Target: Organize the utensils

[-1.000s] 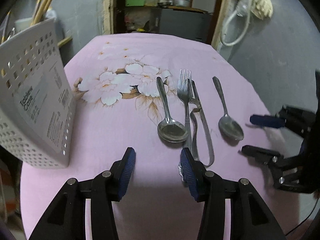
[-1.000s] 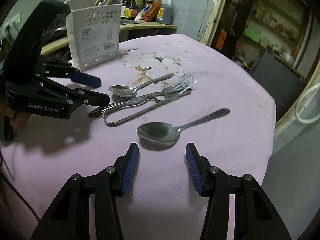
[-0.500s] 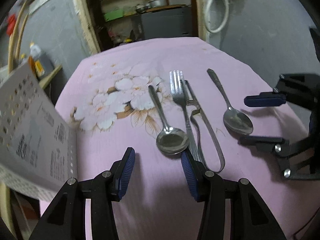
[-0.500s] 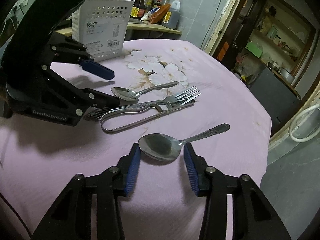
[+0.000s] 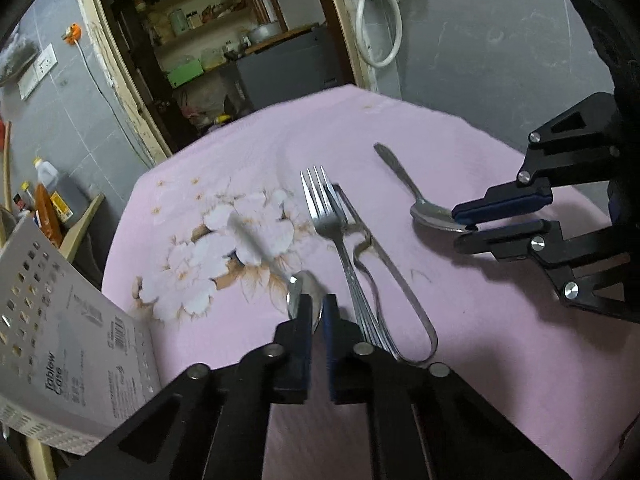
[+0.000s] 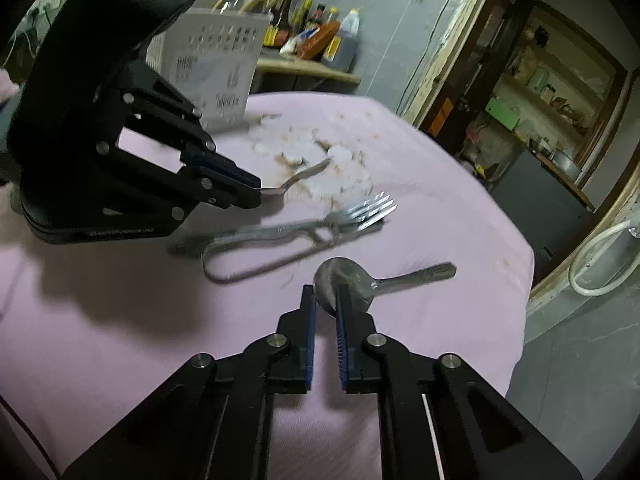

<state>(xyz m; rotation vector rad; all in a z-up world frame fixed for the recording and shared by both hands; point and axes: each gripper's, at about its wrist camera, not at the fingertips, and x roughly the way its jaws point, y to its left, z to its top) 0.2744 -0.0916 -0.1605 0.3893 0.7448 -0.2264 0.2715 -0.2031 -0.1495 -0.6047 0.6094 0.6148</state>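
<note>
Since each gripper has pinched only the rim of a spoon bowl, the likeliest failure is a spoon pivoting or slipping out as it is lifted, its long handle acting as a lever. Left of the fork (image 5: 326,216), the left gripper (image 5: 317,312) is clamped on the left spoon (image 5: 298,292); right of the fork, the right gripper (image 6: 325,300) grips the right spoon (image 6: 352,280). Tongs (image 5: 400,292) lie touching the fork, so a swinging handle could knock both. Far left of the fork stands the perforated utensil holder (image 5: 60,360), probably the destination; a tilted spoon could catch its rim.
</note>
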